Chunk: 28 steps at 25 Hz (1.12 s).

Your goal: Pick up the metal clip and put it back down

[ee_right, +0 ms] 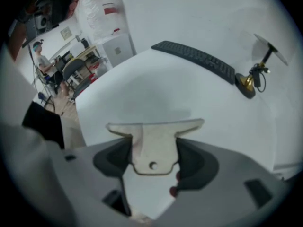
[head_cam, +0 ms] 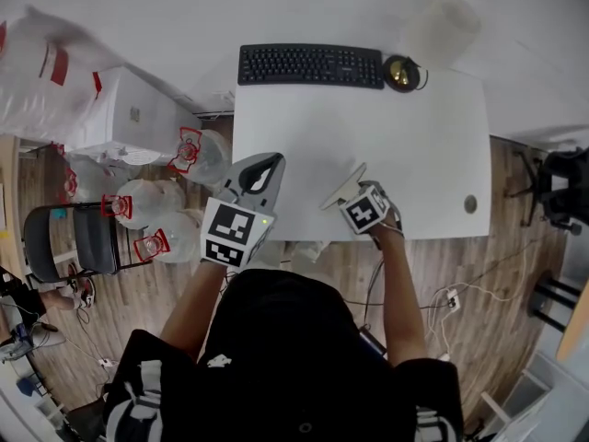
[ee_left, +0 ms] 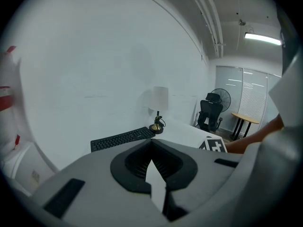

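Bench: white, spread out ahead of and below both pairs of my jaws.
Keyboard: black, along the far edge of the bench, well ahead of both jaws.
Left gripper: over the near left corner of the bench. Its jaws are closed tip to tip with nothing between them.
Right gripper: just to the right of my left jaws, over the near edge. Its jaws are clamped on the metal clip.
Lamp: small, with a brass-coloured base, ahead and to the right of my right jaws, just beside the keyboard's right end.
Metal clip: flat and T-shaped with a small hole. The stem is pinched between my right jaws and the crossbar sticks out past the tips. It seems lifted off the bench, though I can't be sure from these angles.
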Tool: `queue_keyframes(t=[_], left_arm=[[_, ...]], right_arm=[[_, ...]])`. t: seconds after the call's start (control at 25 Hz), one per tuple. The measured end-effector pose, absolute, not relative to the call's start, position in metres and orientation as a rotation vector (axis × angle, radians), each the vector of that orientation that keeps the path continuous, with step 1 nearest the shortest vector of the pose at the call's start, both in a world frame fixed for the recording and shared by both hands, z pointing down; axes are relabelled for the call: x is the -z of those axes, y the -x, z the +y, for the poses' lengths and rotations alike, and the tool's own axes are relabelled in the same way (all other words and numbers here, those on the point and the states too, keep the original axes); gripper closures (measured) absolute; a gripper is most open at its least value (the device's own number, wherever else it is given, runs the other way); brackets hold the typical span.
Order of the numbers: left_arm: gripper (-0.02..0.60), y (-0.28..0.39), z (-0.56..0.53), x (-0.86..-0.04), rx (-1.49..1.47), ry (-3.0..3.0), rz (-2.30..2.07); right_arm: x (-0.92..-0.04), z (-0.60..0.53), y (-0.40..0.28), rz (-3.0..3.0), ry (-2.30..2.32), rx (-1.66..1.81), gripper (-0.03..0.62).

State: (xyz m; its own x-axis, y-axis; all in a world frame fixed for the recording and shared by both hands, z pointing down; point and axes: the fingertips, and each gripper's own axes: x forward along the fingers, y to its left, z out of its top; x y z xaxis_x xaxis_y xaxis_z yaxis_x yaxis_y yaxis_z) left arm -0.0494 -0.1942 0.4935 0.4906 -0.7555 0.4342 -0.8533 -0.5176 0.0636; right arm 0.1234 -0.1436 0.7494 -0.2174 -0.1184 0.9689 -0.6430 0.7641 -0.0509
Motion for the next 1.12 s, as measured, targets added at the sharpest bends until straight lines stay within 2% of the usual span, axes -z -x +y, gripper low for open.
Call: queue_keyframes(t=[1.12], left_arm=[[0.559, 0.064, -0.196, -0.503, -0.530, -2.441, -1.380]], right_arm=[[-0.775, -0.144, -0.119, -1.698, -0.568, -0.531, 0.309]])
